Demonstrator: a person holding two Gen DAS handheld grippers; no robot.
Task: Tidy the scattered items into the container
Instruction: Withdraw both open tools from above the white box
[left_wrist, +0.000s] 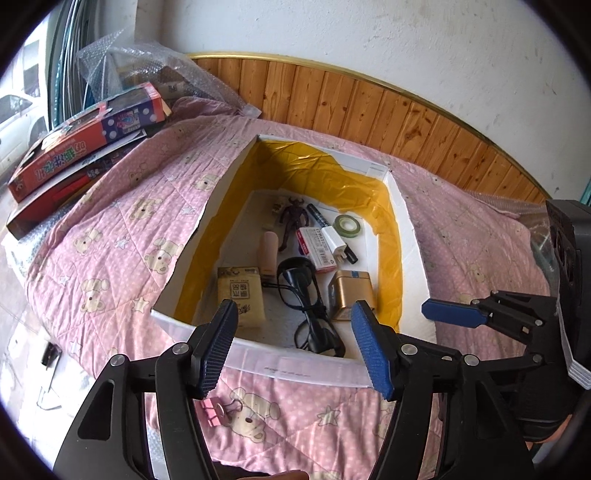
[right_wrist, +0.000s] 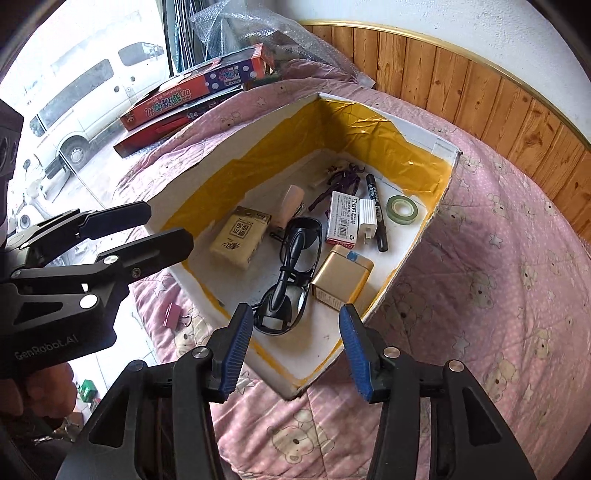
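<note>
A white box with yellow lining (left_wrist: 412, 258) (right_wrist: 417, 243) sits on the pink quilt. It holds black glasses (left_wrist: 306, 295) (right_wrist: 291, 273), a gold tin (left_wrist: 351, 295) (right_wrist: 341, 278), a tissue pack (left_wrist: 240, 295) (right_wrist: 240, 236), a staples box (right_wrist: 343, 218), a white plug, a marker, a green tape roll (right_wrist: 402, 209) and a dark toy figure. A pink binder clip (left_wrist: 214, 411) (right_wrist: 172, 314) lies on the quilt outside the box, just below my left gripper. My left gripper (left_wrist: 295, 350) is open and empty above the box's near edge. My right gripper (right_wrist: 295, 350) is open and empty over the box's near corner.
Red toy boxes (left_wrist: 85, 136) (right_wrist: 195, 92) and bubble wrap (left_wrist: 147, 62) lie at the quilt's far left. A wooden headboard (left_wrist: 406, 110) runs behind. The quilt (right_wrist: 498, 277) stretches to the right of the box. A window shows a van outside (right_wrist: 85, 99).
</note>
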